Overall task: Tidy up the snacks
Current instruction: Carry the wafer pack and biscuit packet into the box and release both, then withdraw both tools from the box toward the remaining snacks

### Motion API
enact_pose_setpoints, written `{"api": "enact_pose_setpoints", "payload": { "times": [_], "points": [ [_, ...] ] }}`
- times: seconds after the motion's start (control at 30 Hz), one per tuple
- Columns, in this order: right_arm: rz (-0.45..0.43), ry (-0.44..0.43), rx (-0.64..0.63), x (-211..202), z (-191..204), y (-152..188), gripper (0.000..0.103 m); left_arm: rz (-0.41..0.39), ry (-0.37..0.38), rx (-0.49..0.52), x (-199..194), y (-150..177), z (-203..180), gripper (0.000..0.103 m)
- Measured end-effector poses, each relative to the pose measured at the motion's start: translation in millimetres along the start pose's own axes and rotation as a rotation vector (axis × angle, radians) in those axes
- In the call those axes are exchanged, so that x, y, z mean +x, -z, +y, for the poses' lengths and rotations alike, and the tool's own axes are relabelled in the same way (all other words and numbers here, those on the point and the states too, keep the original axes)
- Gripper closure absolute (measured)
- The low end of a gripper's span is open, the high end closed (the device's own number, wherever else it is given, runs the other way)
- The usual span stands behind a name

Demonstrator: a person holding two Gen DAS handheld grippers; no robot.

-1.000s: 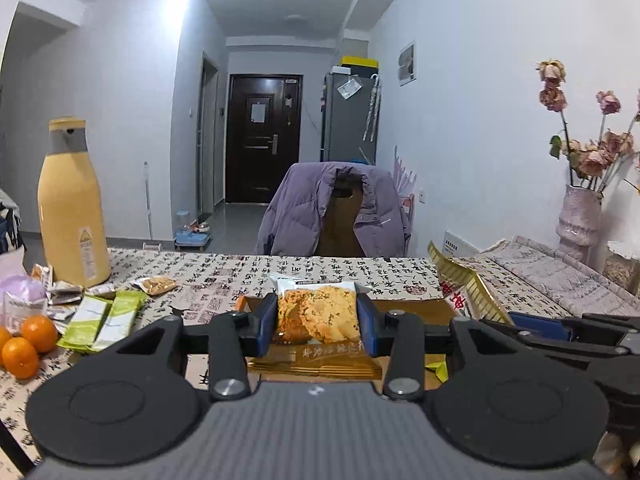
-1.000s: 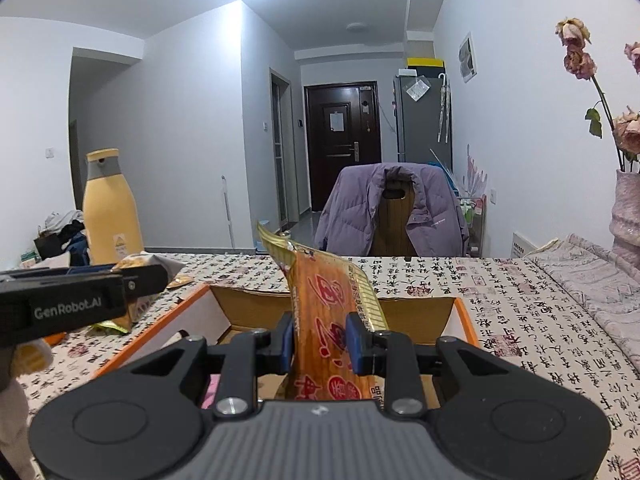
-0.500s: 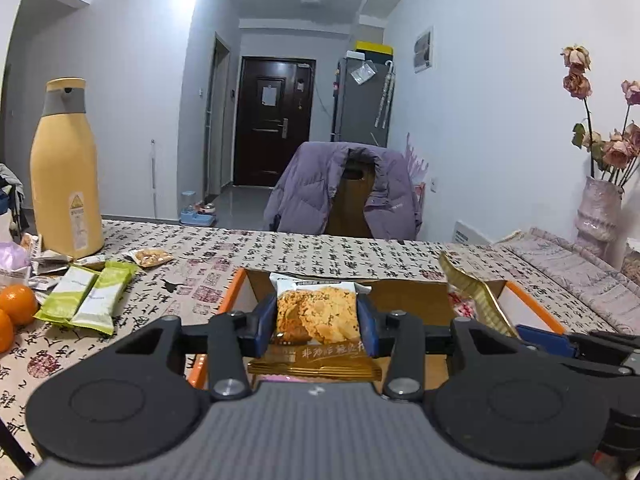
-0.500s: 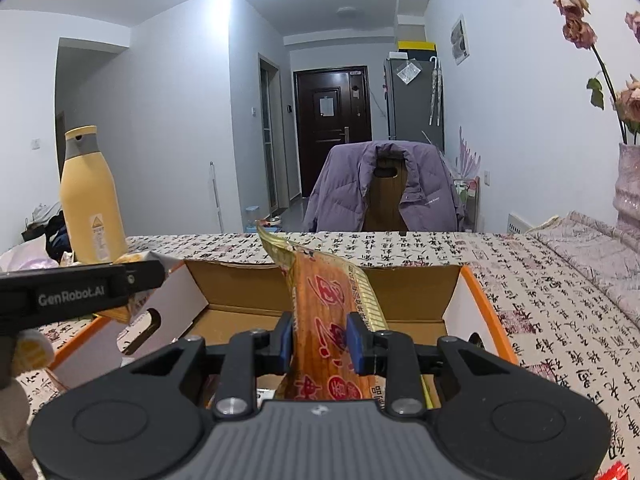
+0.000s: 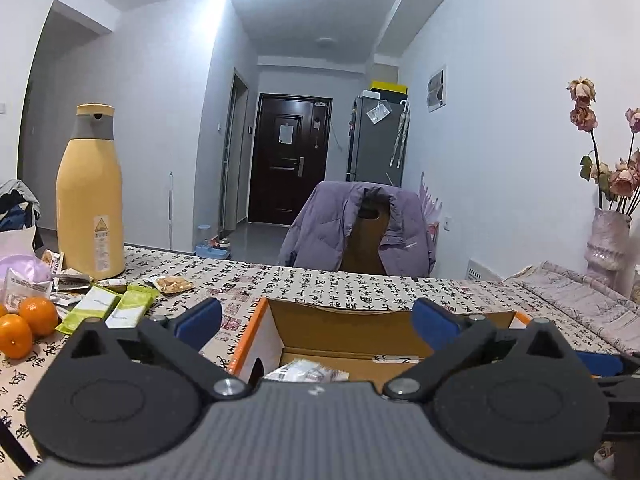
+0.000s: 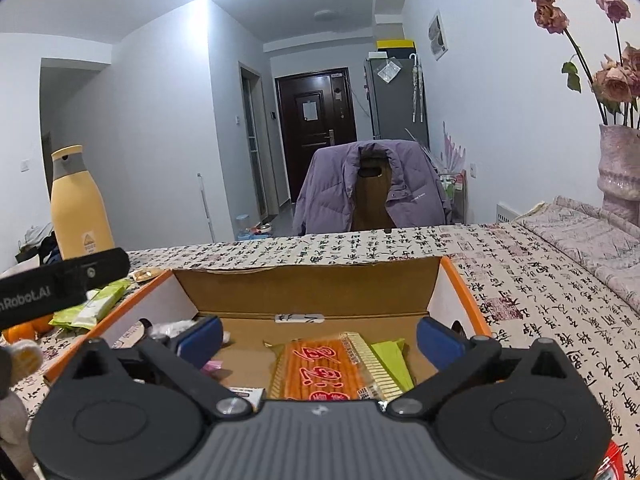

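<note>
pale packet (image 5: 306,374) in box half hidden behind tool body, vase (image 6: 621,170) cut by frame edge

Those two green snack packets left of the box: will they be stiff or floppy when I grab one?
Probably floppy: the green snack packets look like thin, flat foil wrappers with crimped ends. Likely light for their size, so a push would slide them across the tablecloth rather than tip them. The glossy film may slip; the open left hand-held gripper should pinch the body, not the edge.
</note>
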State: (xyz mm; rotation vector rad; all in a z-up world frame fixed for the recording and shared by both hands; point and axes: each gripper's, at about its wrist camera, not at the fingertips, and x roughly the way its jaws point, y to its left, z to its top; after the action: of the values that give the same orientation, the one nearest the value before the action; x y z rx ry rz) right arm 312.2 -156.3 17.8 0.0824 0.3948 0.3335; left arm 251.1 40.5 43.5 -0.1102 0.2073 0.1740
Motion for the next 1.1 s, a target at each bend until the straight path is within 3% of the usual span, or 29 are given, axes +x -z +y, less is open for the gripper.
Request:
{"api": "enact_pose_setpoints", "payload": {
  "times": [0.3, 0.6, 1.1],
  "points": [
    [-0.015, 0.019, -0.009, -1.8, -0.3, -4.4, 0.0, -0.006, 0.01, -0.013, -13.5, -13.6, -4.0, 0.0],
    [-0.053, 0.017, -0.018, -45.8, 9.0, -21.5, 0.0, -0.056, 0.008, -0.006, -57.9, -32.2, 0.6, 0.0],
    [-0.054, 0.009, -0.042, -120.3, 14.9, 0.3, 0.0, -0.03, 0.005, -0.004, -131.7, -7.2, 25.4, 0.0]
  ]
}}
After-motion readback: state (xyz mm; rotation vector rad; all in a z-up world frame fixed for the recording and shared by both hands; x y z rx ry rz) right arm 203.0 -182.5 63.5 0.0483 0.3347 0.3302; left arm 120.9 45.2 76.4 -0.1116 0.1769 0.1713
